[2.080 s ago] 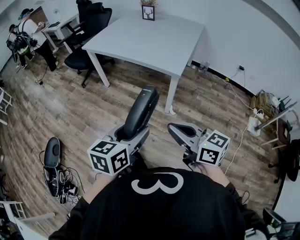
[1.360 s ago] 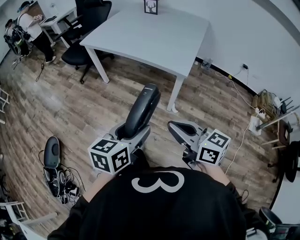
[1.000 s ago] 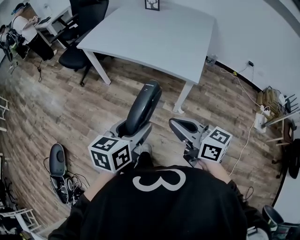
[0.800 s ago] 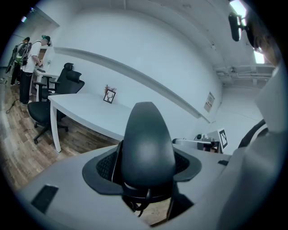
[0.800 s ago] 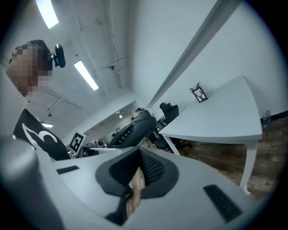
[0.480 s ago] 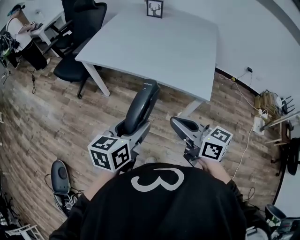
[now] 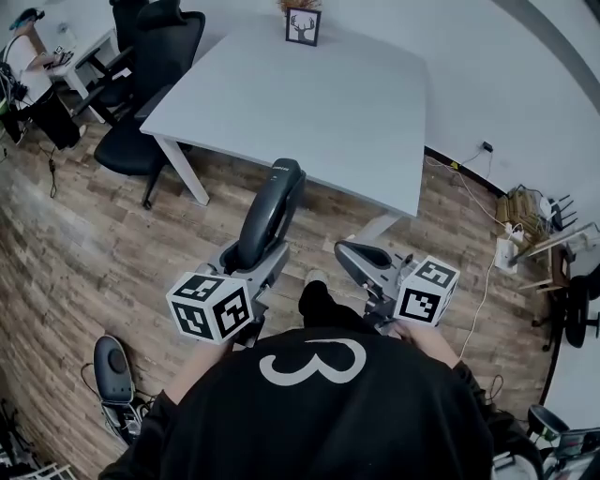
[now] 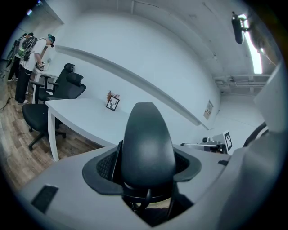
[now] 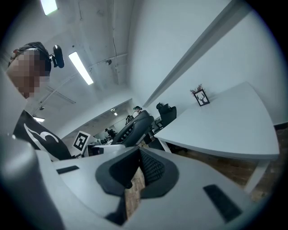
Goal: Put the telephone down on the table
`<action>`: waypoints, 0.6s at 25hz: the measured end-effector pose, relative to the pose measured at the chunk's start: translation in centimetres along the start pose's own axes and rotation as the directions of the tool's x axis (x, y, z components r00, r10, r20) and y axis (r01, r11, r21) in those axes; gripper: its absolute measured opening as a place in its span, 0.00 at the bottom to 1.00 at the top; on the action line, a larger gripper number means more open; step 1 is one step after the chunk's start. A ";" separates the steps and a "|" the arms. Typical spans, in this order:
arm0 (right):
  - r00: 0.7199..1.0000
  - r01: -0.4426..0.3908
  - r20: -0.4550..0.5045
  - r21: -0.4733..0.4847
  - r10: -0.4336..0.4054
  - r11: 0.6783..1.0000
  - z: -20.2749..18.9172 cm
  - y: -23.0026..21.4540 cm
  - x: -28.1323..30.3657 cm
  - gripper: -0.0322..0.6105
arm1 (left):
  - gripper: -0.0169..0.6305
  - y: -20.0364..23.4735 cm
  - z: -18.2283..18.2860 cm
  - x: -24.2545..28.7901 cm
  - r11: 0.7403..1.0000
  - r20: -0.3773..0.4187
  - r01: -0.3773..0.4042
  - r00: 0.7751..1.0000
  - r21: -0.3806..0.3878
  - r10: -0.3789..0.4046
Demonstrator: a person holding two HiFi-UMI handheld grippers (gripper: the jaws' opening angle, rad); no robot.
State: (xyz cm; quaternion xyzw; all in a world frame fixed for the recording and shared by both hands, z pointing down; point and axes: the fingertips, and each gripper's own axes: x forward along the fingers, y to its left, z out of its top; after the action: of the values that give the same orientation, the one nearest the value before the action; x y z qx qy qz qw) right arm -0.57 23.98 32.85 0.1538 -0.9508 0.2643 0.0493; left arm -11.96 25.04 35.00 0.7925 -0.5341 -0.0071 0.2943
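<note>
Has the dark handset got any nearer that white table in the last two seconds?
Yes. The dark grey telephone handset has moved toward the white table: its tip now meets the near edge in the head view, where wooden floor showed between before.

deer picture frame (image 7: 302,25), black office chair (image 7: 150,70), shoe (image 7: 112,361) on wood floor (image 7: 75,253)

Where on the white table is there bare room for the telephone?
Nearly the whole table top is bare, from its near edge up to the framed picture at the far edge. The office chairs crowd its left side.
</note>
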 end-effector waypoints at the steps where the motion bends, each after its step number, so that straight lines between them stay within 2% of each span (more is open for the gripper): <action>1: 1.000 -0.001 -0.001 -0.001 0.001 1.000 0.1 -0.3 0.2 0.06 | 0.47 0.3 0.1 0.2 1.000 0.003 -0.003 1.000 -0.002 0.003; 9: 1.000 -0.021 -0.005 0.015 0.021 1.000 2.4 -4.1 3.3 0.06 | 0.47 3.2 1.8 3.2 0.999 -0.010 -0.037 0.999 -0.010 0.037; 15: 1.000 -0.027 -0.007 0.045 0.027 0.999 4.9 -9.2 5.8 0.06 | 0.47 5.6 4.1 8.0 0.998 -0.041 -0.057 0.998 -0.005 0.057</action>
State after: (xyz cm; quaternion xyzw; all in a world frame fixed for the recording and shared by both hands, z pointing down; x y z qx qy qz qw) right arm -3.16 12.46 34.14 0.1411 -0.9465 0.2866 0.0456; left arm -14.53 14.95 36.69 0.7760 -0.5503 0.0156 0.3078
